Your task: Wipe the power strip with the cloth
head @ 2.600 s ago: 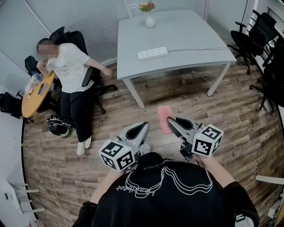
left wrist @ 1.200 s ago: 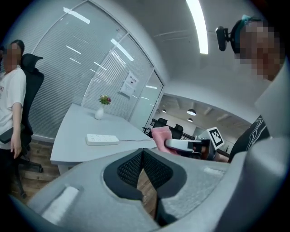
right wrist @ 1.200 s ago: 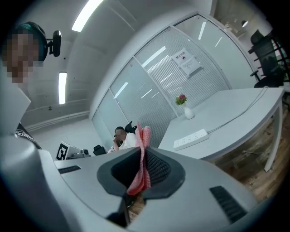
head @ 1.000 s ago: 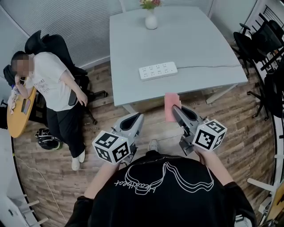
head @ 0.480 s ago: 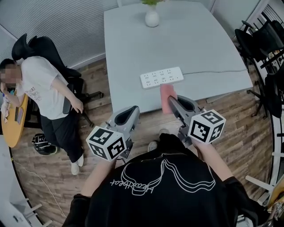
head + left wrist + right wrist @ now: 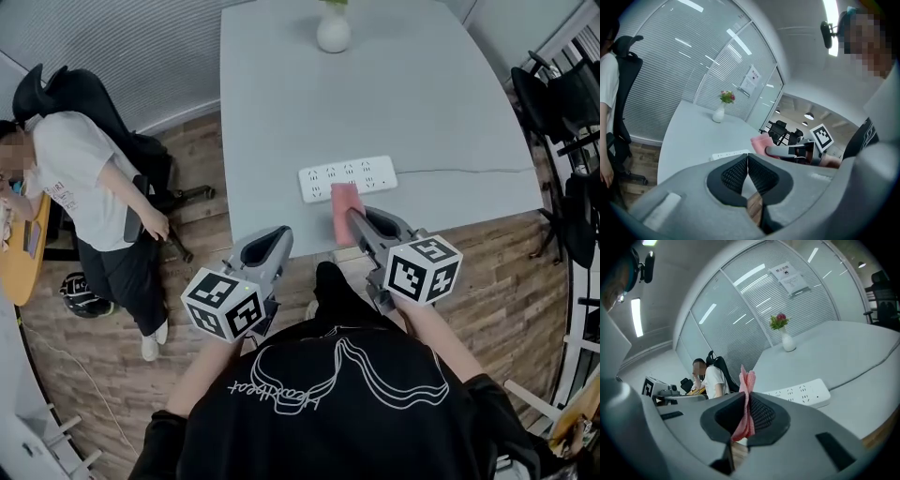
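Black top, two grey handheld grippers

The person wears a black top (image 6: 309, 427) with a white line drawing (image 6: 342, 370) and white script on it; its sleeves stop short of the forearms. The left gripper (image 6: 279, 234) and right gripper (image 6: 355, 218) have smooth light-grey shells that narrow toward the fingers. The fingers' inner faces carry black cross-hatched pads (image 6: 734, 172). Behind the fingers, each gripper bears a white cube (image 6: 423, 270) printed with black square markers.
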A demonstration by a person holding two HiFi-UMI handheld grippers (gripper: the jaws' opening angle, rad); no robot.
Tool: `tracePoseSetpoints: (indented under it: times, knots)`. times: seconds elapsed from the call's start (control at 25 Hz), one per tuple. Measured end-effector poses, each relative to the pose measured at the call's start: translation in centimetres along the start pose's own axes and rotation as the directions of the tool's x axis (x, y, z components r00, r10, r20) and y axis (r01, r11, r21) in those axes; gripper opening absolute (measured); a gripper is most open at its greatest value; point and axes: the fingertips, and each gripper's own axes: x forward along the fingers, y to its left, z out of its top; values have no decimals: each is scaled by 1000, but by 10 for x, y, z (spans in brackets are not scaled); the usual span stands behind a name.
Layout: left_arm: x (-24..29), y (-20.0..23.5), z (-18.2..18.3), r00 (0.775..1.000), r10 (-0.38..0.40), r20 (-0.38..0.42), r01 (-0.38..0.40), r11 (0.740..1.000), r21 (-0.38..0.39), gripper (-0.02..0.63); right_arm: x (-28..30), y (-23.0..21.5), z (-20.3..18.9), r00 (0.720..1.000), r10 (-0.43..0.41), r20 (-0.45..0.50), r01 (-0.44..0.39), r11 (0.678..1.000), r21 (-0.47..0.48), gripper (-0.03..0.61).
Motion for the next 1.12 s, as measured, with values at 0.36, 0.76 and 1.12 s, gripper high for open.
tracePoseSetpoints:
  times: [0.36, 0.76, 1.12]
  knots:
    - [33, 44, -1, 998, 40, -42, -42, 997, -63, 14, 65, -27, 4, 996, -15, -85, 13, 1000, -27, 32]
    - [55, 79, -13, 994, 74, -85, -85, 988, -129, 14, 130, -44, -5, 985, -33, -171, 18, 996, -88, 32]
    - [53, 103, -20, 988, 113, -103, -130, 977, -170, 14, 164, -45, -20, 970, -54, -238, 25, 992, -125, 32]
